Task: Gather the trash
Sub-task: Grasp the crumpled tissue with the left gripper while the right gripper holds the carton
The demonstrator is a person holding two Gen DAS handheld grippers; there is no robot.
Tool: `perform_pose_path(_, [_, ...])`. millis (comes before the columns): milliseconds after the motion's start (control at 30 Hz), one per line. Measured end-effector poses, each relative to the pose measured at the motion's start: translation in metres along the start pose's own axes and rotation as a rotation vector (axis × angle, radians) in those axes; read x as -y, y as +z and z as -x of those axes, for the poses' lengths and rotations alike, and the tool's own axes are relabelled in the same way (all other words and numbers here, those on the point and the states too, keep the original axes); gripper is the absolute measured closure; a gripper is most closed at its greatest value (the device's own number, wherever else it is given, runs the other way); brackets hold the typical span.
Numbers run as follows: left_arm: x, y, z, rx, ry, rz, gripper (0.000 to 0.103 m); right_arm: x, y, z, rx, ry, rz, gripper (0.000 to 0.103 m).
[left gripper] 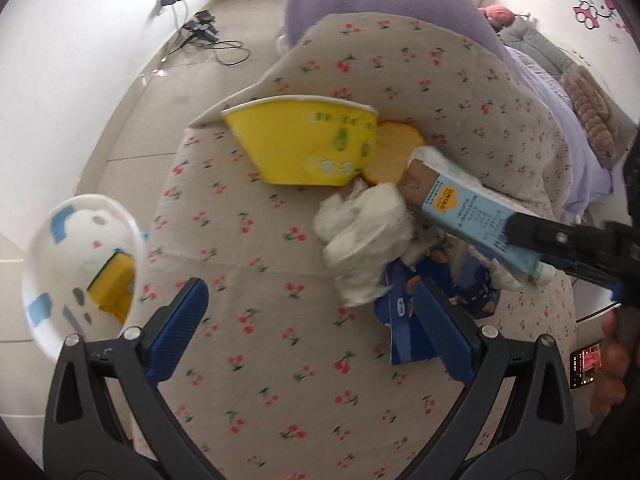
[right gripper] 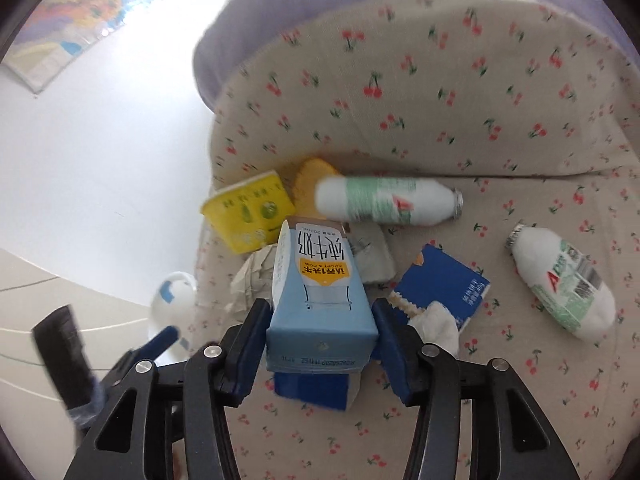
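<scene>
**Trash on cherry-print cushion: milk carton in right gripper, left gripper unloaded**

Right gripper: clamped on a light-blue milk carton, blue pads pressed to its two sides, base end toward the camera, top end pointing away over the cushion. Seen from the left wrist view as carton held at its lower end, raised above the pile.

Left gripper: fingers spread wide, nothing between them, poised over the cherry-print cushion; right finger just beside a dark-blue torn packet.

Directly under and beyond the held carton:
- crumpled white tissue, touching the blue packet;
- yellow paper cup, on its side;
- orange-yellow sponge cake slice, touching the cup's base.

Right of the held carton, right wrist view:
- white yogurt-drink bottle, green label, on its side, beyond the carton top;
- second white bottle, on its side, well apart toward the right;
- dark-blue packet with white tissue at its torn edge, just beside the right finger.

Off the cushion's left edge: white bin, blue cartoon print, yellow item inside.
</scene>
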State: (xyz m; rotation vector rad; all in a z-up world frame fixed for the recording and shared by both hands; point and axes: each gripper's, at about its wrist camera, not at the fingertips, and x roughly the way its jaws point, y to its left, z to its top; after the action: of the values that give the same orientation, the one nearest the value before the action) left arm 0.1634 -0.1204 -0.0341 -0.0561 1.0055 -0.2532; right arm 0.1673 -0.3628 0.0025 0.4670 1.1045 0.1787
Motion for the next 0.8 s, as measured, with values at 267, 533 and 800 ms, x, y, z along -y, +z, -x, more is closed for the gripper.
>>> perform_pose_path(267, [0.013,0.009,-0.019,0.011,-0.092,0.021,0.023,0.012,-0.012,0.032,0.061,-0.001,-0.02,0.05])
perform_pose_path(533, [0.02,0.013,-0.035,0.007,-0.116,0.023,0.055,0.023,-0.009,0.046,0.073,-0.013,-0.046,0.05])
perform_pose_path(800, [0.008,0.012,-0.026,0.009,-0.147,0.043,0.078,0.02,-0.013,0.054,0.088,-0.022,-0.034,0.05])
